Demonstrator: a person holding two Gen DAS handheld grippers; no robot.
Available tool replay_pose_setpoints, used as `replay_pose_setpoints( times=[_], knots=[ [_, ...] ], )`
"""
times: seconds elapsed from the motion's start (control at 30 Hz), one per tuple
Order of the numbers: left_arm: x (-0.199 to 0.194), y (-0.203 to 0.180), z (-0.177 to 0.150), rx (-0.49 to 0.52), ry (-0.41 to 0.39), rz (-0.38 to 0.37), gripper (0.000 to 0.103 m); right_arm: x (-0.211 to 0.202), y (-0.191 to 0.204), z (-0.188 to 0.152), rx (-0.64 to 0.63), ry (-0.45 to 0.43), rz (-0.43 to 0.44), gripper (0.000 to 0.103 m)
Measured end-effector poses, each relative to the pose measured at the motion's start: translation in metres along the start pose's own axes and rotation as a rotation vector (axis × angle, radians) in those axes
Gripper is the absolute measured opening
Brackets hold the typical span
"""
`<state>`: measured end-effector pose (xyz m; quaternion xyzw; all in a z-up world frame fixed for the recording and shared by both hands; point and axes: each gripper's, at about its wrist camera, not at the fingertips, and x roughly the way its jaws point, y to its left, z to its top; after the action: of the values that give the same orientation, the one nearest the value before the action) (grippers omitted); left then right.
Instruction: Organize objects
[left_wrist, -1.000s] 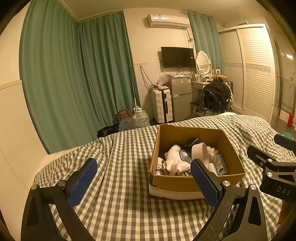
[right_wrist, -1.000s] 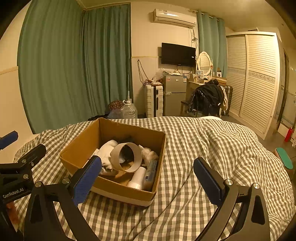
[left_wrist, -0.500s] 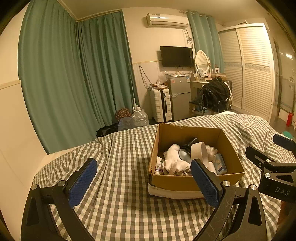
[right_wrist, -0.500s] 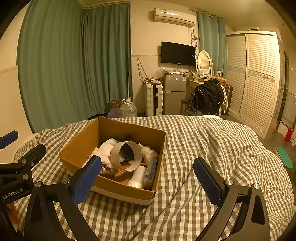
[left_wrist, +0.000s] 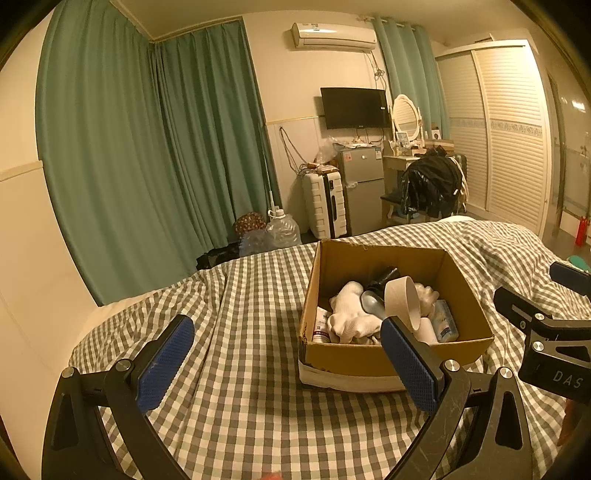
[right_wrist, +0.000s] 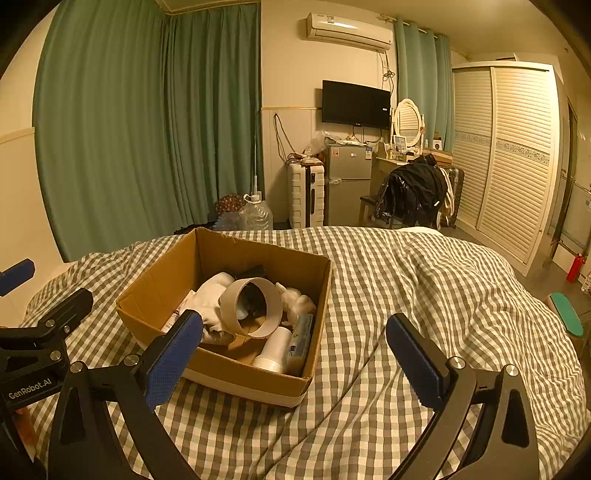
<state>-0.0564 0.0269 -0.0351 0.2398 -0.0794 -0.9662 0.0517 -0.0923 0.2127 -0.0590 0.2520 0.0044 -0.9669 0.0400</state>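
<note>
Both hand-held grippers, left (left_wrist: 287, 363) and right (right_wrist: 294, 361), hang spread and empty; grabbing the tape roll (right_wrist: 252, 308) may tip the box (right_wrist: 155, 280) on the soft bed (right_wrist: 424, 280).

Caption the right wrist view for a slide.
Open right gripper poised before a cardboard box of clutter on a checked bedspread.

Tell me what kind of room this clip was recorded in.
Most likely a lived-in bedroom or small rented room: a bed with a checked cover, a louvred wardrobe, and a vanity mirror beside a wall-mounted TV and mini fridge.
</note>
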Motion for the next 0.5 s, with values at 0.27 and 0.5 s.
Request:
replay_pose_setpoints(
  times=[0.27,0.5],
  knots=[
    [-0.0001,0.0005,-0.0005,-0.002,0.001,-0.002,0.103,0.0003,0.0004,-0.0009,-0.003,0.006,-0.001,0.100],
    [-0.0026,-0.0010,-0.0009,-0.003,-0.004,-0.011,0.103,0.0019,0.0016,-0.0027,-0.005,0.014,-0.004,0.100]
  ],
)
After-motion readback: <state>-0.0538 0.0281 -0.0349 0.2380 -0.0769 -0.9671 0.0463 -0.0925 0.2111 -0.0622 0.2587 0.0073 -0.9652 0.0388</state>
